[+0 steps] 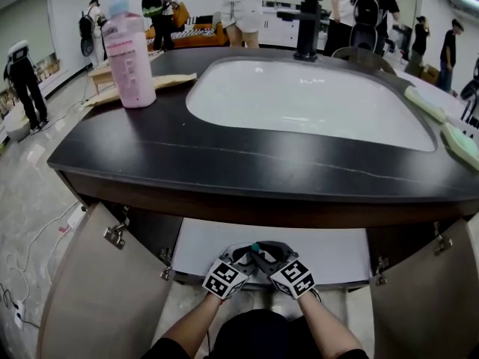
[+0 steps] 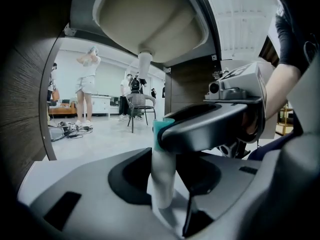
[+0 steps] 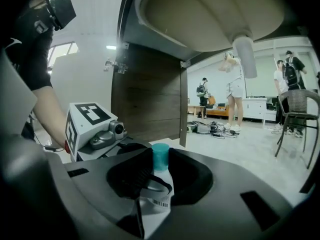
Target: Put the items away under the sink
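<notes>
A small white bottle (image 1: 255,247) with a teal cap is held upright in front of the open cabinet under the sink (image 1: 314,99). My left gripper (image 1: 245,256) and right gripper (image 1: 266,256) meet on it from either side, marker cubes nearly touching. In the left gripper view the bottle (image 2: 162,179) stands between the jaws, and the right gripper (image 2: 215,124) crosses over its cap. The right gripper view shows the bottle (image 3: 157,191) with a barcode label between the jaws, and the left gripper (image 3: 100,134) beside it. A tall pink bottle (image 1: 129,58) stands on the dark counter (image 1: 224,155), far left.
Both cabinet doors (image 1: 105,298) (image 1: 426,305) hang open, showing a white shelf floor (image 1: 217,249). The drain pipe (image 2: 144,66) drops from the basin above. A black faucet (image 1: 307,28) and green sponges (image 1: 424,103) are on the counter. People stand in the room beyond.
</notes>
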{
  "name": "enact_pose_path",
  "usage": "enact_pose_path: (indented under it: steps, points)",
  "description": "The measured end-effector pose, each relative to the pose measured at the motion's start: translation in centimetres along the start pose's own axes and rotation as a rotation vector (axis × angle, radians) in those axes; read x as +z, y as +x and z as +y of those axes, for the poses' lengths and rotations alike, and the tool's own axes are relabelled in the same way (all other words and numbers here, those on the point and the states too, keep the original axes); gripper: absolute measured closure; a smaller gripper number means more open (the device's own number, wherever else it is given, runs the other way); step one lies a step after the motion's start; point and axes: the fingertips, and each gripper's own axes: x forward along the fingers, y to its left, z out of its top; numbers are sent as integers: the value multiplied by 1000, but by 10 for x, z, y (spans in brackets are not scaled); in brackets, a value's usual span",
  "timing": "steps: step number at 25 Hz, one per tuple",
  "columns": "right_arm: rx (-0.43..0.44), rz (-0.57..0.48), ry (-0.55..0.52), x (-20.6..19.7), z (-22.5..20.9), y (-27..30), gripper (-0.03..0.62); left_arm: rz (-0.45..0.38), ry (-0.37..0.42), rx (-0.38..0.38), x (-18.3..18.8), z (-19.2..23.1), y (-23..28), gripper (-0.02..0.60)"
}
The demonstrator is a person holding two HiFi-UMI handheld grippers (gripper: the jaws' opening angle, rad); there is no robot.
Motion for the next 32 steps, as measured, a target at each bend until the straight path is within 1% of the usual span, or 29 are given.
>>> enact_pose_path:
  steps: [8, 11, 13, 15, 19, 24, 27, 29, 32]
  points:
    - [-25, -21, 47, -2, -5, 2, 491, -19, -42, 5, -4, 3, -1, 431]
    - [-31, -30, 60, -2, -8, 3, 491, 0, -25, 5, -10, 3, -5, 431]
    - [-23, -30, 53, -1, -7, 4, 491, 7, 6, 3, -11, 2, -9, 431]
    - [-22, -31, 48, -1, -6, 4, 491, 7, 17, 3, -14, 1, -14, 431]
    - [-35, -34, 49, -3, -7, 4, 491, -11, 0, 9, -14, -1, -26, 431]
    - [-49, -21, 15, -5, -5, 4, 491, -53, -12, 30, -10, -2, -39, 433]
    - [-56, -27, 9, -7, -4, 4, 485, -62, -25, 29, -10, -5, -44, 438]
    - [-63, -26, 11, -7, -3, 3, 480, -62, -28, 26, -10, -7, -46, 460]
    - [-70, -22, 13, -7, -4, 1, 479, -64, -39, 26, -10, -8, -48, 460]
